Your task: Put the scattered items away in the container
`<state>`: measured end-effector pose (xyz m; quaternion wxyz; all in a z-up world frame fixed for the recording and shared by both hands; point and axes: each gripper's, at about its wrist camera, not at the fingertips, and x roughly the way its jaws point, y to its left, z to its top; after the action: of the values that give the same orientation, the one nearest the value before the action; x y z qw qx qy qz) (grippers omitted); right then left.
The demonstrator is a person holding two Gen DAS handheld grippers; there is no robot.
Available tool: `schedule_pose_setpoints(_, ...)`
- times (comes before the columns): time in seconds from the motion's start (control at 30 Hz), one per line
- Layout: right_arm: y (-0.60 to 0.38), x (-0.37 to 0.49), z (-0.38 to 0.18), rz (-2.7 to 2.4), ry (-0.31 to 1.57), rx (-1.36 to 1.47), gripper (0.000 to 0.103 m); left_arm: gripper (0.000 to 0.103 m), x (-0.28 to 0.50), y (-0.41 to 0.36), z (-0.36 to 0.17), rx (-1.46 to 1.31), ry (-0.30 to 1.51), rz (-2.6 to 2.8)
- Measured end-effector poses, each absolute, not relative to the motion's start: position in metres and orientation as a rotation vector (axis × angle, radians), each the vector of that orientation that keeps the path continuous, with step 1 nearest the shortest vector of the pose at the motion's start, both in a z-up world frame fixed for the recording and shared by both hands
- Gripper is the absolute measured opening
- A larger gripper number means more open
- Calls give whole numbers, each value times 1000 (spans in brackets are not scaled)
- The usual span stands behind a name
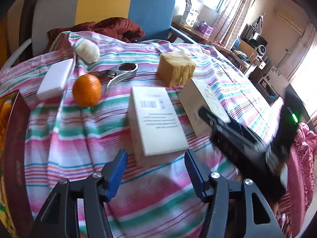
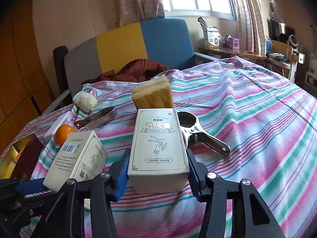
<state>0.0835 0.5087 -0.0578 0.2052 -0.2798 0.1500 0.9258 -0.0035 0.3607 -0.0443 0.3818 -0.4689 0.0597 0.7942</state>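
My right gripper (image 2: 158,170) is shut on a cream box with a hand-and-leaf drawing (image 2: 158,138); both blue pads press its long sides as it rests on the striped sheet (image 2: 247,119). In the left wrist view that box (image 1: 204,103) shows at right with the black right gripper (image 1: 214,123) on it. My left gripper (image 1: 155,154) is open, and the near end of a white barcode box (image 1: 156,119) lies just at its fingertips. The barcode box (image 2: 79,158) leans beside the held one. A dark red container (image 2: 25,156) sits at far left.
An orange (image 1: 86,90), a white block (image 1: 54,81), a pale round lump (image 1: 87,50), a metal clamp (image 1: 122,72) and a tan sponge-like block (image 1: 176,68) lie farther back. Another metal clamp (image 2: 200,134) lies right of the held box. A brown jacket (image 2: 138,69) and a chair stand behind.
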Motion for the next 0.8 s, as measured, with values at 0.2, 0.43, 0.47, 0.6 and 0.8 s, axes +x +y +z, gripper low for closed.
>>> schedule_pose_setpoints(0.2,498,87,-59,2552,325,-776,52,60,-10,384,-47,-1198,200,2043)
schedule_pose_setpoints(0.43,499,89,-62,2551,330,-769,52,62,-16,377,-34,-1227,1,2048)
schedule_pose_setpoints(0.47,499,88,-62,2551,330,-771,52,62,-21,380,-34,-1248,-5,2056)
schedule_pose_setpoints(0.6,498,88,-62,2552,330,-769,53,65,-36,401,-43,-1333,64,2085)
schedule_pose_setpoints(0.8,499,88,-65,2555,348,-775,53,64,-35,398,-44,-1299,245,2120)
